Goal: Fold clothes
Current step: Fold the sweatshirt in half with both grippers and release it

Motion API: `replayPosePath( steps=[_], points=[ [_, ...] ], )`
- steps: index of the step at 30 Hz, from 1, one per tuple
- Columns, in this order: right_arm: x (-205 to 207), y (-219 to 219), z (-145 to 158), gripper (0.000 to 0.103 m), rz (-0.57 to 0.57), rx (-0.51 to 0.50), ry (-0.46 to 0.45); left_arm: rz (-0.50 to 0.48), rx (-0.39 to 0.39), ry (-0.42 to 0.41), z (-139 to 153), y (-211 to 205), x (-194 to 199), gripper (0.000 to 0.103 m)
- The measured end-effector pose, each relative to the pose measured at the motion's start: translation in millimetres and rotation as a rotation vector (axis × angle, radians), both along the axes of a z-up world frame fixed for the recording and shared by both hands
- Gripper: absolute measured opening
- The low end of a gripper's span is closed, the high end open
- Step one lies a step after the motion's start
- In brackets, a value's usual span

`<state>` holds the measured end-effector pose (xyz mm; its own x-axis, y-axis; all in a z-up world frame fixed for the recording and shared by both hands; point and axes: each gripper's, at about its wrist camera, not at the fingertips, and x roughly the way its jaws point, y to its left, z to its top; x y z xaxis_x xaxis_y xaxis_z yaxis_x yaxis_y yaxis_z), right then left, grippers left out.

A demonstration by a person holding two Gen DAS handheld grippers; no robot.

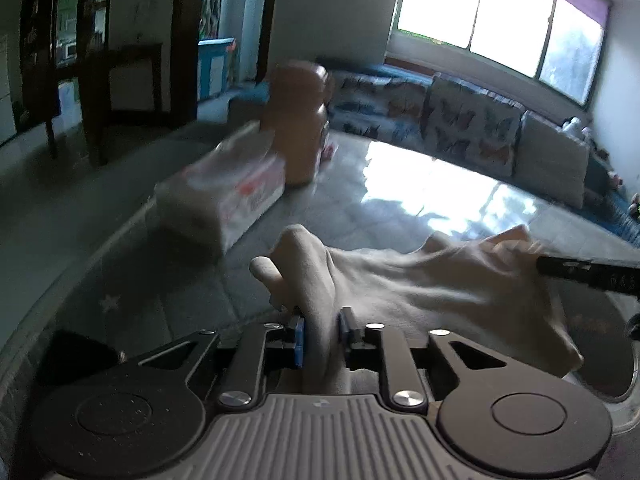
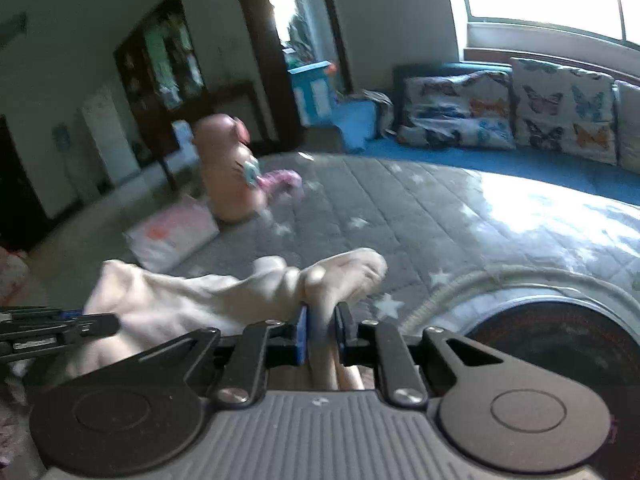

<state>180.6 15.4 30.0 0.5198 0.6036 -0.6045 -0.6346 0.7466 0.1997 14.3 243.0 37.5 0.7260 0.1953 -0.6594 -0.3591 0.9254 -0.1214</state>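
A cream garment (image 1: 420, 284) hangs stretched between my two grippers above a grey quilted mat (image 1: 280, 216). In the left wrist view my left gripper (image 1: 320, 328) is shut on a bunched corner of it, with cloth filling the gap between the blue pads. The right gripper's fingers (image 1: 584, 272) reach in from the right edge and hold the far corner. In the right wrist view my right gripper (image 2: 322, 326) is shut on another bunched corner of the garment (image 2: 168, 304). The left gripper's fingers (image 2: 56, 328) show at the left edge there.
A white soft pack (image 1: 224, 196) and a tall pink container (image 1: 298, 128) stand on the mat's far left. A pink cloth item (image 2: 282, 184) lies beside the container. Butterfly cushions (image 2: 560, 108) line a blue couch at the back. A round dark basin (image 2: 560, 344) sits near right.
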Motion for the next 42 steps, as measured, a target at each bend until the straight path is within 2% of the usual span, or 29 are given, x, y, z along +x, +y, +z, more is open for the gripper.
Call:
replayPosePath(
  steps=[1,4,6,8,10,13,17,22,30,32,36,42],
  points=[
    [0,1,-3,0.018,-0.005,-0.017,-0.005,0.005,0.008,0.008,-3,1,0,0.027],
    [-1,3,-6,0.024,-0.013,-0.052,-0.018,0.017,0.002,0.009,-5,5,-3,0.049],
    [-6,2,-5,0.027,0.002,-0.063,-0.015,0.014,0.005,0.0,-4,4,-6,0.053],
    [-14,0,-3,0.037,0.015,-0.072,-0.02,0.003,0.007,-0.003,-4,-1,-7,0.066],
    [-27,0,-2,0.04,0.032,-0.078,-0.024,-0.008,0.012,-0.004,-3,-7,-8,0.074],
    [-42,0,-2,0.053,0.066,-0.089,-0.023,-0.026,0.019,-0.003,-1,-16,-10,0.083],
    [-58,3,-7,0.055,0.085,-0.098,-0.023,-0.044,0.032,-0.004,1,-29,-13,0.095],
    [-67,-4,-12,0.056,0.081,-0.084,-0.01,-0.046,0.071,0.009,3,-44,-21,0.103],
    [-85,-30,-10,0.063,0.088,-0.077,-0.03,-0.022,0.084,0.033,-2,-62,-24,0.103],
    [-90,-37,-8,0.072,0.094,-0.072,-0.04,-0.018,0.085,0.032,-2,-68,-23,0.103],
    [-92,-45,-2,0.077,0.095,-0.063,-0.065,-0.028,0.091,0.015,1,-77,-24,0.103],
    [-89,-44,-5,0.093,0.079,-0.059,-0.055,-0.045,0.097,-0.005,2,-82,-22,0.103]
  ],
)
